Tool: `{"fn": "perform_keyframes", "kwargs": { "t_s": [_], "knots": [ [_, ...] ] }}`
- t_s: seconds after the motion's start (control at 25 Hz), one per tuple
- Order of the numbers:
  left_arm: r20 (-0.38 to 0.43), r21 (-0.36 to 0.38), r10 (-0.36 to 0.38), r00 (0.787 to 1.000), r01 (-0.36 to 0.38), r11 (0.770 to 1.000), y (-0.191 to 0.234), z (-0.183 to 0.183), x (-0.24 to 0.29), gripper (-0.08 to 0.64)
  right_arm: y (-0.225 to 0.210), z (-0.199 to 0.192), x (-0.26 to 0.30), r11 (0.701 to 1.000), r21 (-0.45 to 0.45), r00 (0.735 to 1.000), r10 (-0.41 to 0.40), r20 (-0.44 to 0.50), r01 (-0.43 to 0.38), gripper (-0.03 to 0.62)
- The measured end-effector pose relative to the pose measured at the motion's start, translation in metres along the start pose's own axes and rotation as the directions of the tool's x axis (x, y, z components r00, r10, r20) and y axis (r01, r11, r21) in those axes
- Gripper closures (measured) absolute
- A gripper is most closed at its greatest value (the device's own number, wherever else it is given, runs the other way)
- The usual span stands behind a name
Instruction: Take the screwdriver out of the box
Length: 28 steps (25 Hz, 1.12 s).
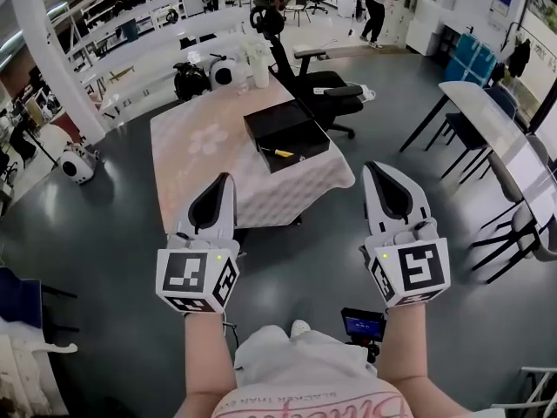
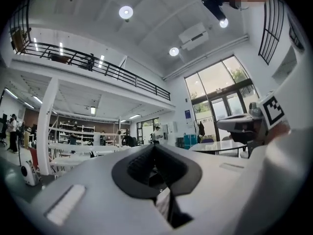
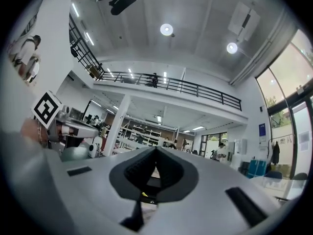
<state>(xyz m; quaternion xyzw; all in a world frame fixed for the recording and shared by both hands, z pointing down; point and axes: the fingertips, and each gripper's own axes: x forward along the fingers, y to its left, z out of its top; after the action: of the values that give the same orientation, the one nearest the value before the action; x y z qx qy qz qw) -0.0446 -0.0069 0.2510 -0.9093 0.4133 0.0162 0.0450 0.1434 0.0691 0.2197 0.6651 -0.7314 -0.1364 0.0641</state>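
Two grippers: left gripper (image 1: 224,182) and right gripper (image 1: 375,169) are held level, jaws together on nothing, well short of the counter (image 1: 197,149).
Screwdriver (image 1: 278,152): yellow-handled, lying in the black box (image 1: 284,122) on the counter.
Why: likely an approach, with nothing yet within reach.

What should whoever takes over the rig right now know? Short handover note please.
Left hand-held gripper: shut, empty, held in the air short of the table.
Right hand-held gripper: shut, empty, level with the other one, also short of the table.
Things: black box on the table; yellow-handled screwdriver lies in it near the front edge.
Done: nothing; the screwdriver is untouched.
Left: step up to the table, open one jaw pair, grasp the screwdriver, lift it out.
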Motion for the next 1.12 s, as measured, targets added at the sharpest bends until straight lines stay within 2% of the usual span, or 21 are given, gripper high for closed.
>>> {"fn": "perform_keyframes", "kwargs": {
  "t_s": [0.16,0.44,0.64,0.92,1.04,1.08,1.12],
  "knots": [
    [-0.001,-0.052,0.01,1.0,-0.01,0.999,0.007,-0.011,0.021,0.551,-0.008,-0.015,0.023,0.999,0.035,1.0,0.024,-0.005,-0.024,0.586],
    [0.022,-0.099,0.017,1.0,-0.015,0.995,0.037,-0.021,0.064,0.551,-0.018,-0.039,0.076,0.996,0.058,0.998,0.067,-0.02,-0.065,0.586],
    [0.063,-0.07,0.032,0.997,-0.028,0.997,0.065,-0.029,0.108,0.551,-0.026,-0.056,0.131,0.993,0.061,0.995,0.099,-0.033,-0.096,0.586],
    [0.076,-0.109,-0.006,0.997,0.015,0.994,0.11,-0.045,0.183,0.551,-0.049,-0.072,0.229,0.99,0.091,0.992,0.115,-0.053,-0.11,0.586],
    [0.061,-0.095,-0.009,0.998,0.015,0.995,0.129,-0.051,0.215,0.551,-0.051,-0.08,0.271,0.985,0.099,0.987,0.145,-0.069,-0.138,0.584],
    [0.055,-0.086,-0.01,0.998,0.015,0.996,0.136,-0.053,0.225,0.551,-0.051,-0.083,0.283,0.983,0.103,0.984,0.159,-0.077,-0.151,0.576],
    [0.051,-0.083,-0.012,0.999,0.016,0.996,0.142,-0.055,0.234,0.551,-0.05,-0.086,0.296,0.98,0.11,0.981,0.176,-0.087,-0.166,0.523]
  ]
}}
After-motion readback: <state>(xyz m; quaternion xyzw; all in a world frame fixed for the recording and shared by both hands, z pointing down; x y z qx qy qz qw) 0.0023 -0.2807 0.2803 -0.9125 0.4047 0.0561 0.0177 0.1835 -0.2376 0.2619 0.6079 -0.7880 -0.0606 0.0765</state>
